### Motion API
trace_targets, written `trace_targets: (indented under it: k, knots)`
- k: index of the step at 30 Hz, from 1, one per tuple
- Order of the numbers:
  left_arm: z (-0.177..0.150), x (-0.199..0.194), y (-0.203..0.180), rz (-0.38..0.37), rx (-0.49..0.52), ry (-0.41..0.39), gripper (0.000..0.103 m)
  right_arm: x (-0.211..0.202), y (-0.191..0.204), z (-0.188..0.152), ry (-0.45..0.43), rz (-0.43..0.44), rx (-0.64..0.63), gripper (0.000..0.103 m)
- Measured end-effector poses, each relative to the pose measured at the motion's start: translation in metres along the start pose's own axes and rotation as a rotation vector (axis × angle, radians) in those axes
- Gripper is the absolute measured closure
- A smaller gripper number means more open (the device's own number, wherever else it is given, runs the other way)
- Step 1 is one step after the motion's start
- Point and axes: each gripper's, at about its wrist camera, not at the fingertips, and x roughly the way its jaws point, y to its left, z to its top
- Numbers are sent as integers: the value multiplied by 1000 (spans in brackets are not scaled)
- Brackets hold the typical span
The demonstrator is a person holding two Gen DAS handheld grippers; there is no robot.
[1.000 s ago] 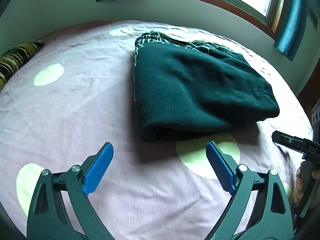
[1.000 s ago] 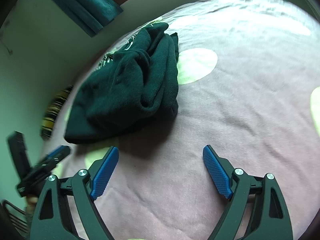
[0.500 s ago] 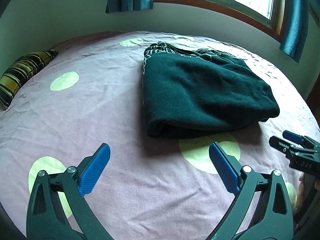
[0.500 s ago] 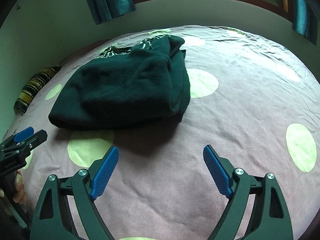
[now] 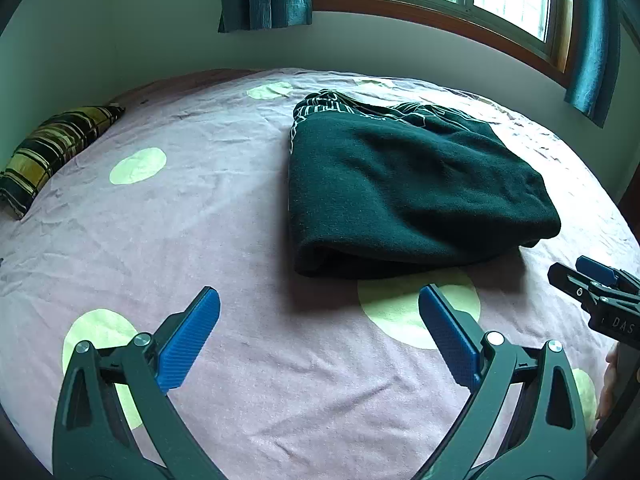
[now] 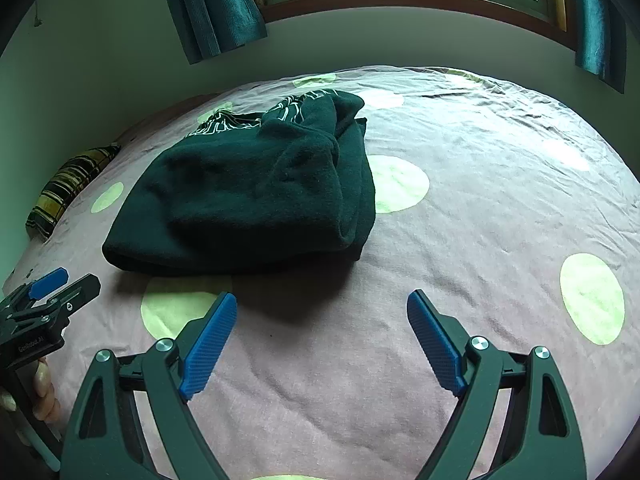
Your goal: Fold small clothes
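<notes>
A dark green garment (image 5: 404, 192) with white print at its far end lies folded in a thick bundle on the pink bed; it also shows in the right wrist view (image 6: 256, 192). My left gripper (image 5: 320, 332) is open and empty, held above the sheet short of the bundle's near fold. My right gripper (image 6: 320, 332) is open and empty, short of the bundle's near right corner. Each gripper shows at the edge of the other's view: the right one (image 5: 592, 288) and the left one (image 6: 52, 296).
The pink sheet with pale green dots (image 5: 160, 240) covers the bed. A yellow and black plaid pillow (image 5: 56, 148) lies at the far left edge. A wall with a window and teal curtains (image 6: 212, 4) stands behind the bed.
Both grippers have pulled back and levelled, so the bundle looks smaller and farther. The right wrist view has swung round to face the window. The garment has not moved.
</notes>
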Motion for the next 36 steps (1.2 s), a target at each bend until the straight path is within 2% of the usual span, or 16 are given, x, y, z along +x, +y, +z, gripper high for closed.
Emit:
trace_targets:
  k: [28,36]
  knots:
    - [0,-7,-6,53,11,-20,3,8,1,-4,29,0,7,17]
    - [0,-11,-6,37,7,-39,2,9,6,-7,34,1,1,17]
